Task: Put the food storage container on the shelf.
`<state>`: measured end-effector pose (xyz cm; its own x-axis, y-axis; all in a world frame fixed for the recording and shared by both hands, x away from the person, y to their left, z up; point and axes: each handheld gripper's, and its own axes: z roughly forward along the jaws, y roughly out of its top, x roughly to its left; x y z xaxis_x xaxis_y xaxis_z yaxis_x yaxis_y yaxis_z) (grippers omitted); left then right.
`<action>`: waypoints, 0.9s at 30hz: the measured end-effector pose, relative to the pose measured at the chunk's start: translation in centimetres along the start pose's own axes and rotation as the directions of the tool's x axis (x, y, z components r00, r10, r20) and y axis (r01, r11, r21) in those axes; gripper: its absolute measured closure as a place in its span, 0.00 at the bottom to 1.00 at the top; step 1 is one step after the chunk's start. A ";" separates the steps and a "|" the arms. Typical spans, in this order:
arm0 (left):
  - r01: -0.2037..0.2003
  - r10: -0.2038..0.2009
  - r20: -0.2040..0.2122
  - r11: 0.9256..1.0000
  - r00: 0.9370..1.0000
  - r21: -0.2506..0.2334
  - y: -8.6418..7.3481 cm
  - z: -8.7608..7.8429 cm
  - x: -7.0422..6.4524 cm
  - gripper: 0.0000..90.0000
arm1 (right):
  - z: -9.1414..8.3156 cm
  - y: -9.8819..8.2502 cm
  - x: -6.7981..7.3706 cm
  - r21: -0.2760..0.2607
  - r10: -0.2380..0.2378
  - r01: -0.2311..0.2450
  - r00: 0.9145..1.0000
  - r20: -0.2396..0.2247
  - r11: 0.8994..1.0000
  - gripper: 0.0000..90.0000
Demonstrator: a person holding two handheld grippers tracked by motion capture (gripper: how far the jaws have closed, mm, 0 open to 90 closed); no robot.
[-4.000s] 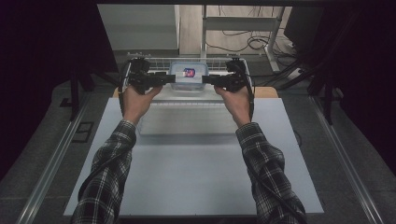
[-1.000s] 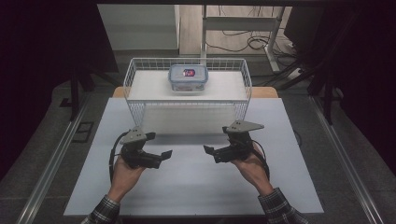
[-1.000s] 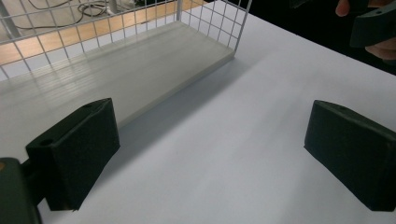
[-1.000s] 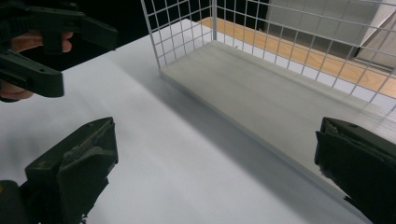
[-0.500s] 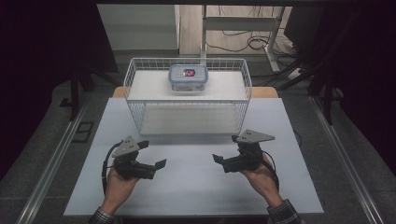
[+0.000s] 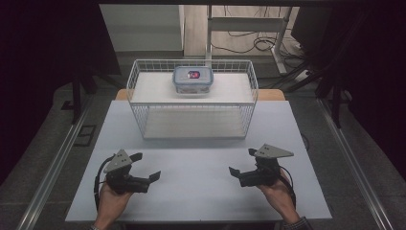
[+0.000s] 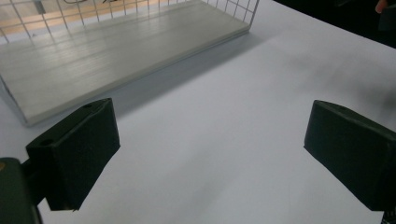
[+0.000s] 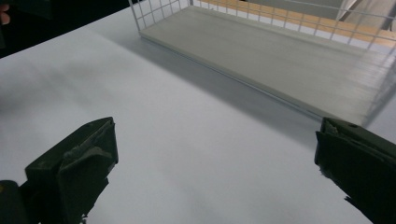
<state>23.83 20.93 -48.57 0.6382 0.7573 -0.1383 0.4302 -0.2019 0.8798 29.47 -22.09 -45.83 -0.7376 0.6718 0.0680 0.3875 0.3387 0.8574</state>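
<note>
While both sets of fingers stand wide apart and hold nothing, the left gripper [image 6: 146, 168] and right gripper [image 6: 241, 163] sit low over the near bench [image 6: 201, 191], pointing inward at each other. The box [image 6: 193, 79] rests at the back of the wire basket [image 6: 191, 130], well apart from both. Reaching for it risks catching fingers on the basket's rim, and a lopsided two-sided grip could tip the box.
</note>
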 end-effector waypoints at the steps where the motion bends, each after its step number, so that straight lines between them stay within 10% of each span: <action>1: -0.001 0.001 -0.006 1.000 1.000 0.005 -0.3 -0.2 0.0 0.03 | -0.2 -0.3 -0.1 0.001 0.002 -0.002 1.000 0.005 1.000 0.00; 13: 0.020 -0.016 -0.044 0.996 0.999 0.089 -3.1 -1.0 0.3 0.02 | -0.7 -3.4 -0.4 0.065 0.001 -0.005 0.998 0.062 0.998 0.00; 27: 0.034 -0.022 -0.056 0.972 0.998 0.234 -5.6 0.6 0.7 0.01 | 0.7 -5.7 -0.5 0.184 -0.017 0.002 0.996 0.082 0.983 0.00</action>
<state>22.29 22.21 -53.90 0.5918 0.7953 -0.1314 0.5890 -0.3154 0.7440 28.01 -23.86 -51.11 -0.6961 0.7178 0.0110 0.4812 0.4551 0.7492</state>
